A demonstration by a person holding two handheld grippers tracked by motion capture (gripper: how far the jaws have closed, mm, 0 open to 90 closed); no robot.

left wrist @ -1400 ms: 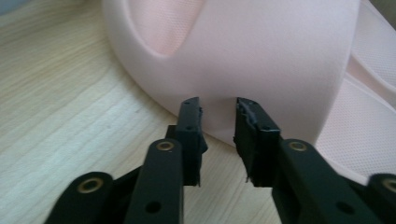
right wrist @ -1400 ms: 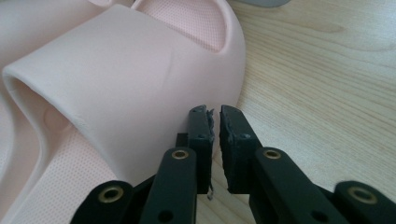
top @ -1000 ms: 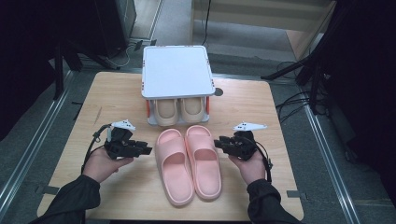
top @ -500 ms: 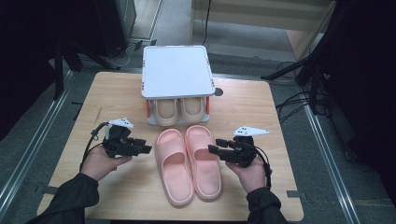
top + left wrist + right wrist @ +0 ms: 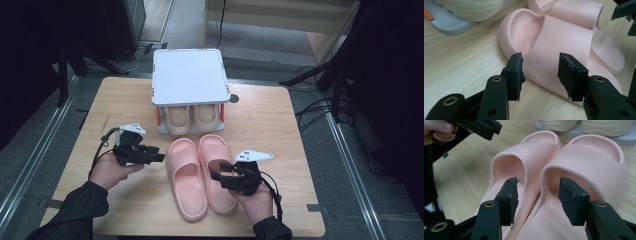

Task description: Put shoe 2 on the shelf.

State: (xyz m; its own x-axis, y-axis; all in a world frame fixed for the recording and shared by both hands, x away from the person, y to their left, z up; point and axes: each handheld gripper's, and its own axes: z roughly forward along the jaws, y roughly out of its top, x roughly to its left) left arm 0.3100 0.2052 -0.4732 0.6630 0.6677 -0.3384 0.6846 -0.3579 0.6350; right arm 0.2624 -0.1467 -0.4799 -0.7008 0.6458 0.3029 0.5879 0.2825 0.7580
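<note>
I have both grippers at the pink slippers, which lie side by side mid-table, toes toward the rack. My left gripper faces the left slipper's strap, jaws spread and just opened wider, nothing between them. My right gripper hovers over the right slipper, jaws likewise parted after opening, pads clear of the strap. To grip well, I judge each strap edge must sit squarely between the pads before I squeeze. The beige slippers already fill the rack's lower shelf, so that slot is blocked.
</note>
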